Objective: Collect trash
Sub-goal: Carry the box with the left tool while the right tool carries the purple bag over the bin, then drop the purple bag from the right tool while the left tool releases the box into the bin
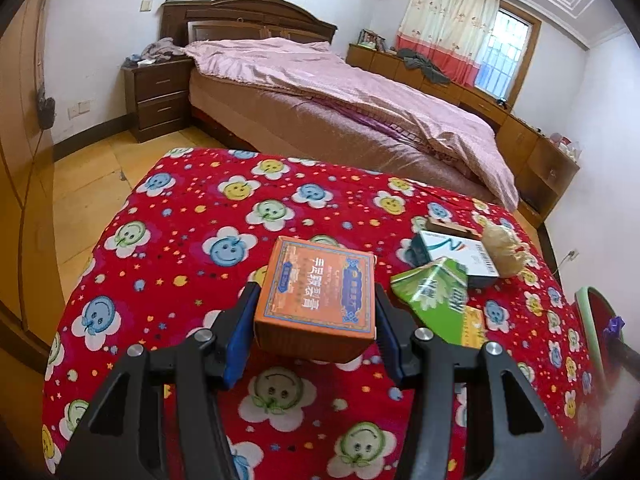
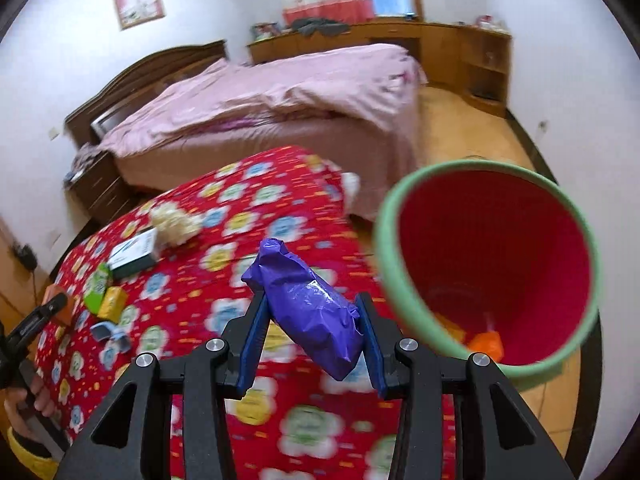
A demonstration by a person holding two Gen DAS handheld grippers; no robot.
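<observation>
My left gripper (image 1: 315, 298) is shut on an orange cardboard box (image 1: 316, 292) and holds it just above the red flowered tablecloth (image 1: 180, 248). My right gripper (image 2: 312, 312) is shut on a crumpled purple wrapper (image 2: 308, 304), held above the table near the rim of a red bin with a green rim (image 2: 386, 264). An orange item (image 2: 486, 344) lies in the bin's bottom. On the table lie a green carton (image 1: 434, 296), a white and teal box (image 1: 452, 256) and a beige fluffy wad (image 1: 502, 250).
A small blue object (image 2: 110, 334) lies on the cloth near the left gripper (image 2: 38, 322). A bed with a pink cover (image 1: 340, 96) stands behind the table, a nightstand (image 1: 158, 96) to its left. The bin also shows at the right edge in the left wrist view (image 1: 592, 320).
</observation>
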